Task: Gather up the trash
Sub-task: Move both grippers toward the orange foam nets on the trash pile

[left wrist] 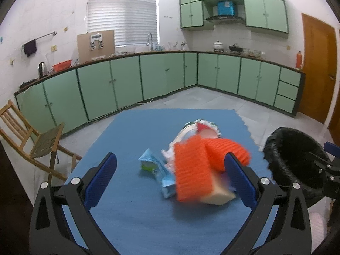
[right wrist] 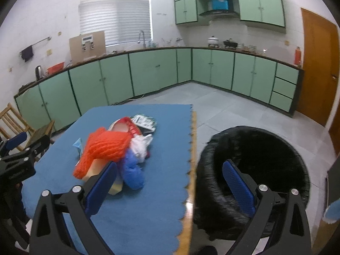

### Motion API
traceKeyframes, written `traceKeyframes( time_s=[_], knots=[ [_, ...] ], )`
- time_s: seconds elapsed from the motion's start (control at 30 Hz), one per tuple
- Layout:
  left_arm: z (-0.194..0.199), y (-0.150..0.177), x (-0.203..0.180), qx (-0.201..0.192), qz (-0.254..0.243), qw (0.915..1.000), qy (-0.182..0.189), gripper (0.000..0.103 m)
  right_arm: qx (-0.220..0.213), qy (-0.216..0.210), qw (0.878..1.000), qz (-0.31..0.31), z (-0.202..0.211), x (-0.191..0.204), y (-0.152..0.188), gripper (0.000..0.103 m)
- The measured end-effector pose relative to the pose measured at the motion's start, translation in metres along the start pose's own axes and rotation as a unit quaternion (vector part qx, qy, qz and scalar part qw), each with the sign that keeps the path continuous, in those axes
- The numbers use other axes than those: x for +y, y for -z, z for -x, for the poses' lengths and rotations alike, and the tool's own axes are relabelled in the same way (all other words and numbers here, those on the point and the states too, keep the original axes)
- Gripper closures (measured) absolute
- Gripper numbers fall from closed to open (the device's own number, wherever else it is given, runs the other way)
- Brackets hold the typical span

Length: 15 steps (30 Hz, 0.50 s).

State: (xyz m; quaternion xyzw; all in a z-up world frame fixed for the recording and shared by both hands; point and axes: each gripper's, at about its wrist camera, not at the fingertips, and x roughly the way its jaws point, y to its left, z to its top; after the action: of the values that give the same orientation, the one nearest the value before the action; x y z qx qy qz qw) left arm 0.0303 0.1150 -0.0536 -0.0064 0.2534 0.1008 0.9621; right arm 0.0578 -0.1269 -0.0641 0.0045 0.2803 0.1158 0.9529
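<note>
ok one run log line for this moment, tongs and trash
left tongs: open, empty | right tongs: open, empty | trash pile: on blue mat | black-lined bin: beside table, right

The right gripper (right wrist: 170,180) hangs with its jaws wide apart and nothing between them, the left finger over the blue mat (right wrist: 148,201), the right one over the bin (right wrist: 250,170). The bin, lined with a black bag, stands on the floor just beside the mat's scalloped edge. A trash pile sits on the mat: orange netting (right wrist: 106,146) on top, a blue bag (right wrist: 132,174) and white bag (right wrist: 141,144) beside it, a silver wrapper (right wrist: 144,121) behind. The left gripper (right wrist: 19,155) shows at the left edge; whether its jaws are apart is unclear.
</note>
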Motion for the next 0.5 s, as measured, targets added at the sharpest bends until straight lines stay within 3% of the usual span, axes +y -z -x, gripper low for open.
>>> traceKeyframes(
  time_s=[0.3,0.5],
  knots=[
    [-0.026,0.004,0.025,0.012,0.013,0.9995,-0.027,0.006,0.011,-0.047,0.999,-0.002,-0.047,0.042,-0.006,0.008],
    [-0.048,0.000,0.028,0.028,0.006,0.9995,-0.015,0.019,0.021,-0.072,0.997,0.017,-0.071,0.068,-0.010,0.010]
  ],
)
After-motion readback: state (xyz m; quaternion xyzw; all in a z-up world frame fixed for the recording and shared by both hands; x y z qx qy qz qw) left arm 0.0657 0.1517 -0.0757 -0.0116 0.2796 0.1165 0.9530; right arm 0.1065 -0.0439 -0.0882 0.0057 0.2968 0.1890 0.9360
